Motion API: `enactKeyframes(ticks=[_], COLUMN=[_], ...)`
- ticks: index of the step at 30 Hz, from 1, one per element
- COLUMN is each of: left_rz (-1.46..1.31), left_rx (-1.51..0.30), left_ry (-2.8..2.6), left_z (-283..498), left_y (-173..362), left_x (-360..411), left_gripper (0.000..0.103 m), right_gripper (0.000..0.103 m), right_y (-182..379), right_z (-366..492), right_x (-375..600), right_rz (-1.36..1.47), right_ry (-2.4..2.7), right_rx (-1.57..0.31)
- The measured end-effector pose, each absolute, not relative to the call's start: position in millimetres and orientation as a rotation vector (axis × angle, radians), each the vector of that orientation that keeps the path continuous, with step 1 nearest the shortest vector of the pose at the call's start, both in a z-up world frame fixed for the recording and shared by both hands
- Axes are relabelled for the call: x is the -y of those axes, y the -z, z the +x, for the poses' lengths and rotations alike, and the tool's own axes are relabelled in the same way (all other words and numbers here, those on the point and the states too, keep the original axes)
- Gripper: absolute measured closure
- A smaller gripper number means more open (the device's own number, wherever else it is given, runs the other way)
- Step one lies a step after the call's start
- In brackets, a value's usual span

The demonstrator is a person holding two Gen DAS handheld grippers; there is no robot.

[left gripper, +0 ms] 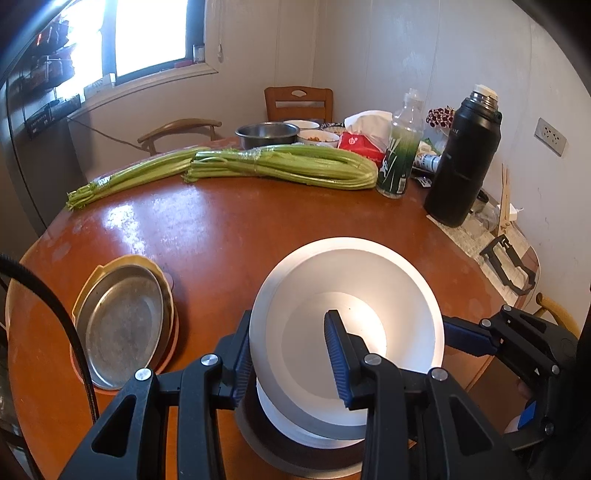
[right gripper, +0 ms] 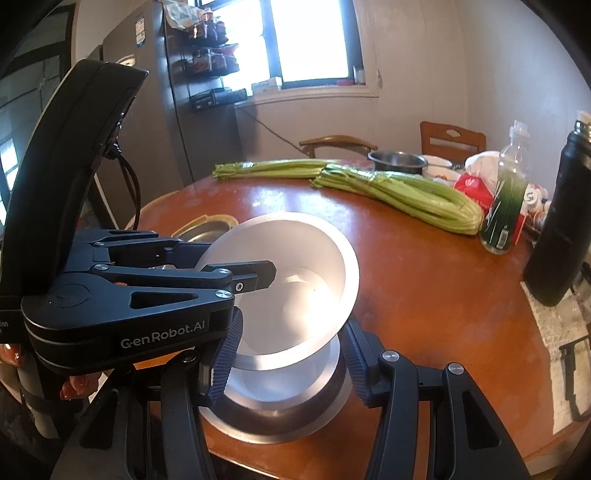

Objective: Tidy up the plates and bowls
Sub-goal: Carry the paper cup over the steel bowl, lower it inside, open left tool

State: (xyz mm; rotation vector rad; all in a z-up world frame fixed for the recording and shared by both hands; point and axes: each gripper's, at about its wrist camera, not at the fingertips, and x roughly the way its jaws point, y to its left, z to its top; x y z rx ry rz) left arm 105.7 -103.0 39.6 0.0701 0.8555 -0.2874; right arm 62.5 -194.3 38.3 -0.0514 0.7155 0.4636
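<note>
Left gripper (left gripper: pixel 291 354) clamps the tilted white bowl (left gripper: pixel 354 295) above a round brown table (left gripper: pixel 221 229) near a window (left gripper: pixel 147 33)

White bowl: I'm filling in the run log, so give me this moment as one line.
left claw: shut on white bowl rim | bowl: tilted above stacked bowls | right claw: either side of stack, grip unclear

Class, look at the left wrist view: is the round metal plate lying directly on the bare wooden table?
No, the round metal plate rests on a yellow dish, not on the table.

Black gripper (left gripper: pixel 291 363), ribbed blue pads, silver screws.
</note>
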Motion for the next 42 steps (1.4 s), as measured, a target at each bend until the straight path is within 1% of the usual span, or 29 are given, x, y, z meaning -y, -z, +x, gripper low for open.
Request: enactKeyframes(ticks=[21, 42], left_rz=[0.071, 0.076], left_rx=[-0.902, -0.918], left_ry=[0.278, 0.28], left_z=[105.4, 106.9], left_y=[-14.8, -7.0], left_x=[100.7, 99.1], left_gripper=[0.066, 0.066], right_gripper=[0.048, 0.048], right_y=[-17.6, -9.2], right_z=[60.9, 61.5], right_x=[181.9, 178.6], right_rz=[-0.075, -0.103], right_ry=[-0.459, -0.434], right_rx=[-0.788, -0.812])
